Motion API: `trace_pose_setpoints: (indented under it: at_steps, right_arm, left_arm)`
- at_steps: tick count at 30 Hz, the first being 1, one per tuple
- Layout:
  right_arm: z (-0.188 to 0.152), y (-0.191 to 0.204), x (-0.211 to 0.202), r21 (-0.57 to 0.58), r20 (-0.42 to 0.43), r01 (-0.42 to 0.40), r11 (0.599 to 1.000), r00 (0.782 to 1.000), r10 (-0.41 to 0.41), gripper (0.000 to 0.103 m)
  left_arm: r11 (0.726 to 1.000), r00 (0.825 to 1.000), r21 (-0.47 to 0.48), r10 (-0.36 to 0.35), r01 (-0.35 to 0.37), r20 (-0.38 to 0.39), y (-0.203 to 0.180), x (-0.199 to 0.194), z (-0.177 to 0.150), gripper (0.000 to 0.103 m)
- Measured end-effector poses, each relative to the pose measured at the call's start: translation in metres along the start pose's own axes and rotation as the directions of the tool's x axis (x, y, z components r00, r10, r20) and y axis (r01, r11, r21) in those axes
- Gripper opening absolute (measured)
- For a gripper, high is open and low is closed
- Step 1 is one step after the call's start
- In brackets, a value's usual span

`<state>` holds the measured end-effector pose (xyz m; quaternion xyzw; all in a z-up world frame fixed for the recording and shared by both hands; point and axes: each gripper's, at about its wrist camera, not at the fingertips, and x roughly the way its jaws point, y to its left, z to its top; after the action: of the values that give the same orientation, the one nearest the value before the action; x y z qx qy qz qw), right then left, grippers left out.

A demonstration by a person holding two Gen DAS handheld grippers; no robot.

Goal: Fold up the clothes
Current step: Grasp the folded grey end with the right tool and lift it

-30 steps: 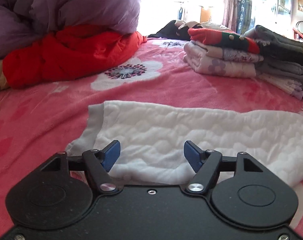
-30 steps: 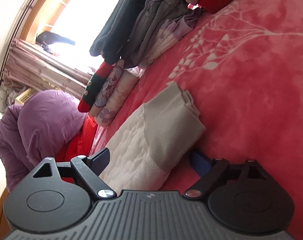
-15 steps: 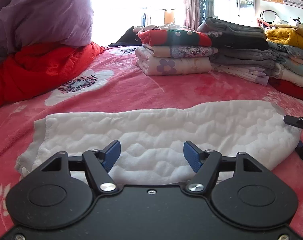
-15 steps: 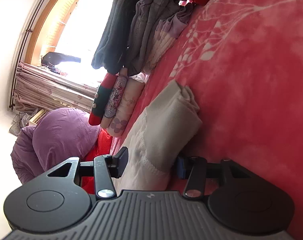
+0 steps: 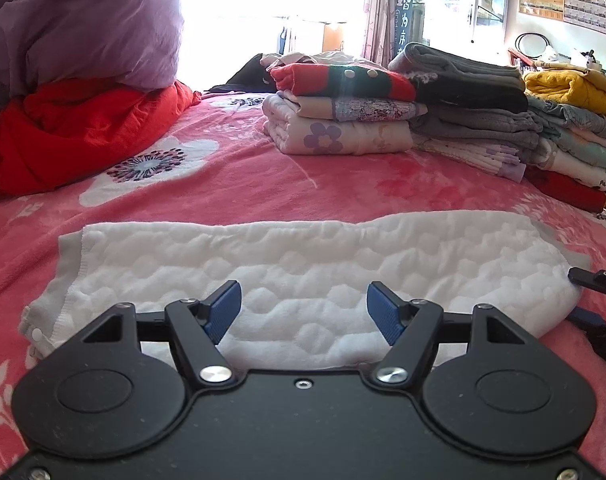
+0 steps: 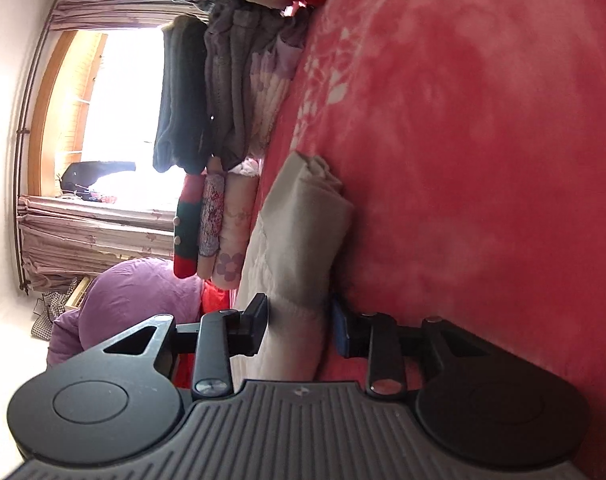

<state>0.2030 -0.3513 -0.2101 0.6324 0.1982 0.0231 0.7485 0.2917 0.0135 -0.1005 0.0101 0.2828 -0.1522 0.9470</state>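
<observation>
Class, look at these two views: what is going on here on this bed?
A person with a gripper in each hand is folding a white quilted garment laid flat on a pink floral blanket. The right gripper is closing on the garment's folded end, which sits between its fingers. The left gripper hangs open over the near edge, gripping nothing. Stacks of folded clothes wait behind.

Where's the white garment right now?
The white garment lies flat across the pink bedspread in the left wrist view, just ahead of the left gripper, with the right gripper's jaws closing on its right end.
</observation>
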Motion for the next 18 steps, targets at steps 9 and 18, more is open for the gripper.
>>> trace_pose_setpoints:
  at_steps: [9,18]
  right_arm:
    - [0.007,0.003,0.024,-0.076,-0.007,-0.031,0.997,1.000,0.031,0.026]
    - [0.011,0.035,0.022,-0.260,0.005,0.006,0.966,1.000,-0.005,0.021]
  left_arm:
    - [1.000,1.000,0.003,0.001,-0.001,-0.009,0.000,0.002,-0.001,0.070]
    - [0.998,1.000,-0.055,0.000,0.001,0.025,0.015,-0.013,0.004,0.070]
